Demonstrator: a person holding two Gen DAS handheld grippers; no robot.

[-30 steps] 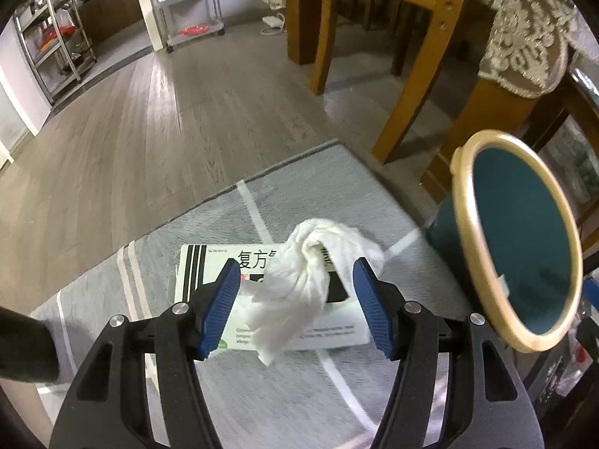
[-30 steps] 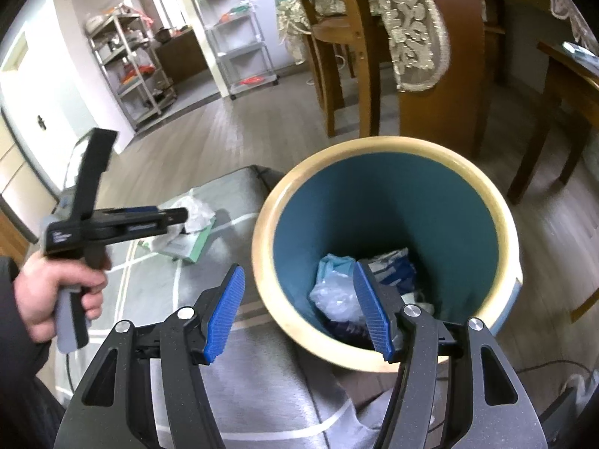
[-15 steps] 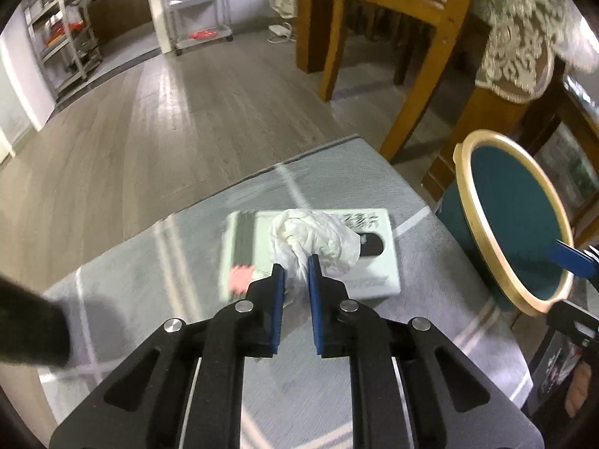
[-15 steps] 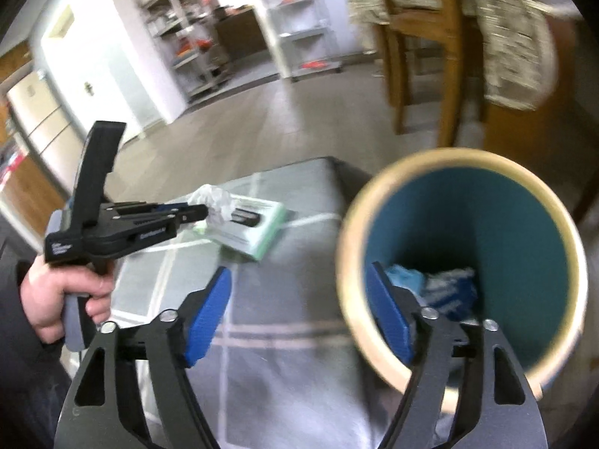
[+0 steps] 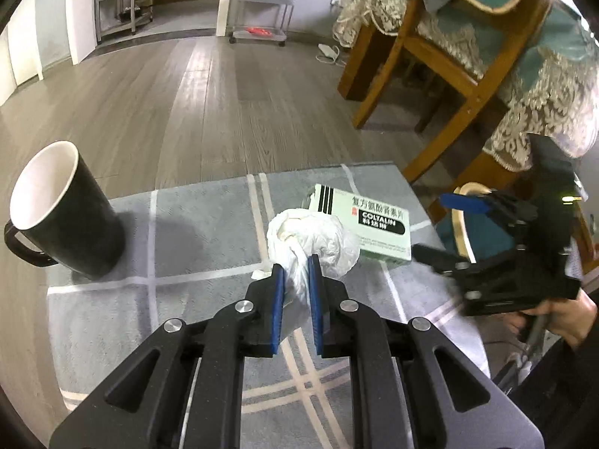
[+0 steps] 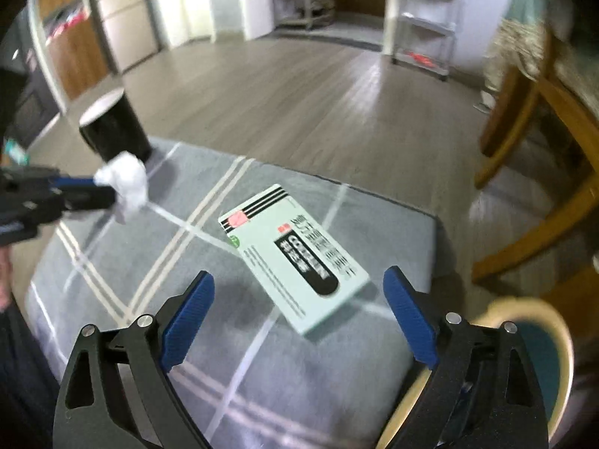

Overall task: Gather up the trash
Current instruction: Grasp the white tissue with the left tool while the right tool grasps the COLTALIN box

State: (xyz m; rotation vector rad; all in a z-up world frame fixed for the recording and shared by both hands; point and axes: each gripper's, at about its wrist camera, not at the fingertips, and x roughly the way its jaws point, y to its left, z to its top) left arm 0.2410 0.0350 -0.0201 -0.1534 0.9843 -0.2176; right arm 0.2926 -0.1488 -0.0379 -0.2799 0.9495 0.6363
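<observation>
Pinching the crumpled white tissue wad between the blue pads of my left claw, I hold it lifted clear of the grey cushioned counter with pale crossing stripes; the pads are drawn nearly together with a twist of the tissue clamped between them, and the bulk of the wad billows out past the fingertips. In my right wrist view the same wad hangs off the claw's tip at the far left, in front of the black mug with a white inside.

That mug stands upright near the counter's left edge, well apart from the flat pale-green medicine box with black stripes and a black label. The box lies flat on the counter toward its right side, just beyond the wad as my left camera sees it.

My right claw has just been spreading its jaws and they now stand wide apart with nothing gripped; from its own camera the medicine box lies on the counter below and ahead of the gap, the blue fingers clear of it on either side. The view there is blurred.

The teal waste bin with a cream rim sits off the counter's right-hand corner, partly hidden behind my right claw. Wooden chair legs stand on the plank floor beyond.
</observation>
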